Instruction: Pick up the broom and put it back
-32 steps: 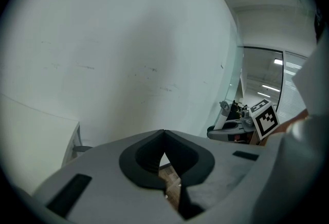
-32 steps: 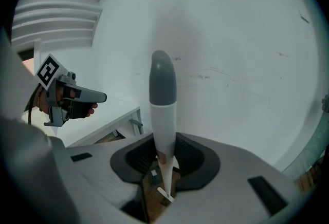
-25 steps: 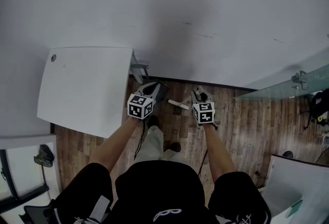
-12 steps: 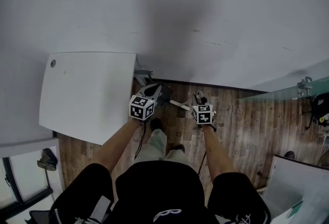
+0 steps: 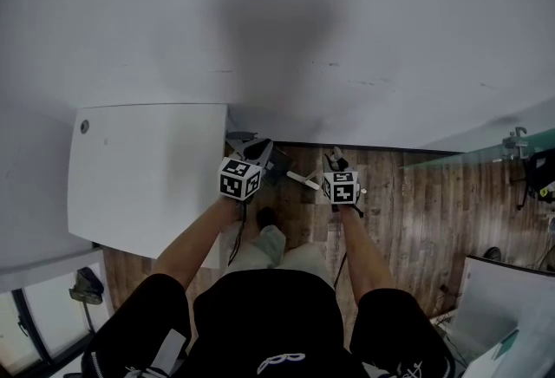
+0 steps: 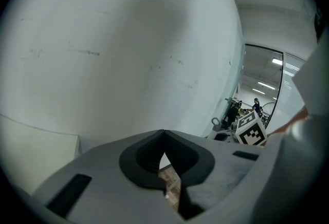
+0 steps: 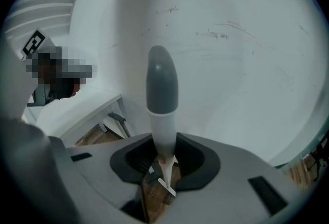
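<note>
The broom shows in the right gripper view as a white shaft [image 7: 162, 120] with a grey rounded cap [image 7: 162, 81], pointing at the white wall. My right gripper [image 7: 163, 141] is shut on that shaft. In the head view a short white piece of the broom [image 5: 303, 179] lies between the two grippers, over the wooden floor. There my right gripper [image 5: 335, 163] is close to the foot of the wall. My left gripper [image 5: 260, 151] is beside the table corner, next to a dark part [image 5: 279, 165] I cannot identify. In its own view the left gripper [image 6: 164, 133] has its jaws together with nothing between them.
A white table [image 5: 147, 168] stands at the left against the wall, with a metal leg bracket [image 5: 238, 140] at its near corner. The white wall [image 5: 347, 38] fills the far side. A glass panel [image 5: 486, 153] stands at the right above the wooden floor [image 5: 416, 211].
Both grippers have moved toward the foot of the wall, the right one sinking a little with the broom still in it. The person has stepped closer to the wall.
</note>
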`<state>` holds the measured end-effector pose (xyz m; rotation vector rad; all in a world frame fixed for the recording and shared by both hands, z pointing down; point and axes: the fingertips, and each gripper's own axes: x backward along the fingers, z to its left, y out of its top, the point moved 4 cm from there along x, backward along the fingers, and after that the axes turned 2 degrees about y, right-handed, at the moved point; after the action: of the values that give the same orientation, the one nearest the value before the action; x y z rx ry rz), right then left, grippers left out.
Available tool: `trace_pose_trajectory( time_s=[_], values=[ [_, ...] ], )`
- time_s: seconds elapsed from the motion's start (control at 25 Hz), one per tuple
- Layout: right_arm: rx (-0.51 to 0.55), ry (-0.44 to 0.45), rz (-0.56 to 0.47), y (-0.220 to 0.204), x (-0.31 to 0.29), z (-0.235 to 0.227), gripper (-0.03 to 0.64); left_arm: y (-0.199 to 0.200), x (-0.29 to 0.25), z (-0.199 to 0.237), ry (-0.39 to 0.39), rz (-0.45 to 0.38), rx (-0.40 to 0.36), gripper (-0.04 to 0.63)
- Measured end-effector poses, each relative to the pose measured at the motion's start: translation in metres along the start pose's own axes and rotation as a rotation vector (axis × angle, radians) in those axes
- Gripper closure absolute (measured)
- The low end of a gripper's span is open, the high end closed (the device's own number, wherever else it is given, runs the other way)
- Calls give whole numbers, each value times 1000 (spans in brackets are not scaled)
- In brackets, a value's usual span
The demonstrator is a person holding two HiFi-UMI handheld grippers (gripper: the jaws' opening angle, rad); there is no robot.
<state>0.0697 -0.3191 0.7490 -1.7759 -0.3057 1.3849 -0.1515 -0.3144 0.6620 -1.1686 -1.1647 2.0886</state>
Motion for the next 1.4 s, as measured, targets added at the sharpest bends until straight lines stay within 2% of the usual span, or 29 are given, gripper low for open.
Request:
trace_pose_trajectory(
  time_s=[0.48,0.84,1.4],
  values=[
    [-39,-13,0,34,-46,-16,500,15,-29,27,-29,25,-13,578],
    [-44,-24,53,52,-81,-22,500,19,-38,48,-34,36,-3,578],
    [-125,-72,86,65,-100,-30,495,21,-41,68,-25,42,22,578]
  ],
)
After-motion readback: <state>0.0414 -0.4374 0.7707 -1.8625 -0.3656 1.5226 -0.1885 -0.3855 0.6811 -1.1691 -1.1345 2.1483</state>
